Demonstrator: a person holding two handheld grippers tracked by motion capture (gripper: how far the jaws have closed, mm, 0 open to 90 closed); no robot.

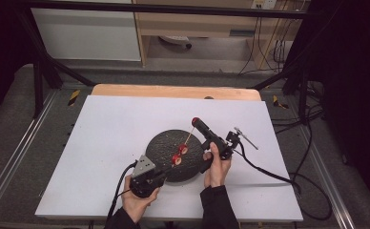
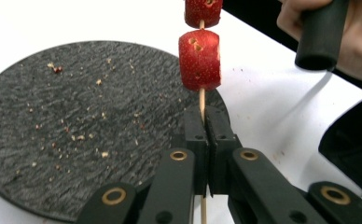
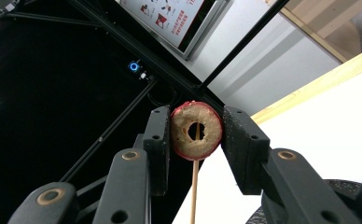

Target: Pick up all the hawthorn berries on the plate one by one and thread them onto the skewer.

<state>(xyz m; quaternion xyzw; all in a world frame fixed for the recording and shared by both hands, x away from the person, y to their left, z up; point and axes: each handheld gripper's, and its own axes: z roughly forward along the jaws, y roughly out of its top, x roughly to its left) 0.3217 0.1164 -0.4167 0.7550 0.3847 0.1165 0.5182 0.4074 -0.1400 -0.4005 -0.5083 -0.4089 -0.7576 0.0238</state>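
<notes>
white table (image 1: pixel 111 143) under me, round black slate plate (image 1: pixel 166 143) at its centre. my left gripper (image 2: pixel 205 114), at the plate's 7 o'clock, pinches the skewer (image 2: pixel 201 100) low down, two red fruit pieces (image 2: pixel 199 58) threaded above. my right gripper (image 3: pixel 197 130), at 2 o'clock, squeezes a cored fruit slice (image 3: pixel 196 131) on the skewer's tip.

We see even overhead light on the white table (image 1: pixel 126 143), dark surroundings, soft shadows, a slightly soft high view, sharp close-ups.
</notes>
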